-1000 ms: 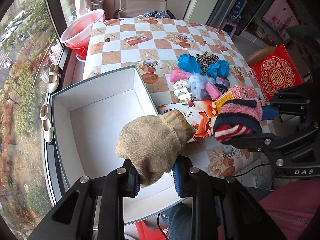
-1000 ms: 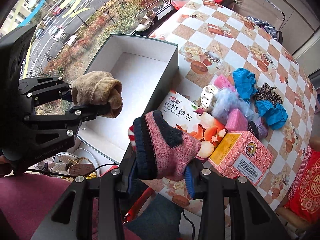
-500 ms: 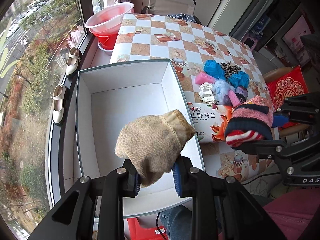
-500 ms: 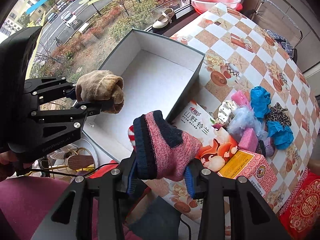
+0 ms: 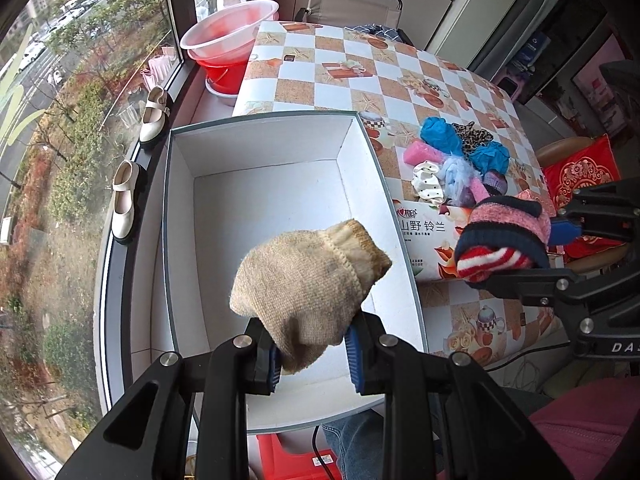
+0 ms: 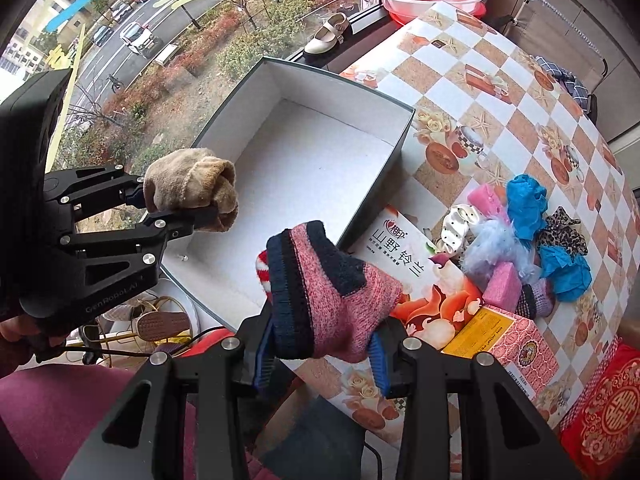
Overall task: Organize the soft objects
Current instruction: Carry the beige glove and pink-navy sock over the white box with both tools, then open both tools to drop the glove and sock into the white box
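Over the last second we have carried both bundles sideways along the worktop's window edge, so the white box now sits squarely under the left tool. A second ago only part of the box lay beneath it; now the beige sock roll hangs over the box's near half, clear of the floor of the box. The left tool is pinching that roll firmly between its blue pads. The right tool is likewise clamped on the pink and navy sock roll, which hangs over the printed flat carton just beside the box's right wall, not yet over the box itself.

We judge the beige roll is ready to be lowered and released first, with the pink one needing a further shift toward the window.

The left view shows the whole box interior, bare, and the pile of loose soft items near the worktop's right edge. The right view alone shows the pink tissue box at the near edge, and how the beige roll's folded cuff faces the box.
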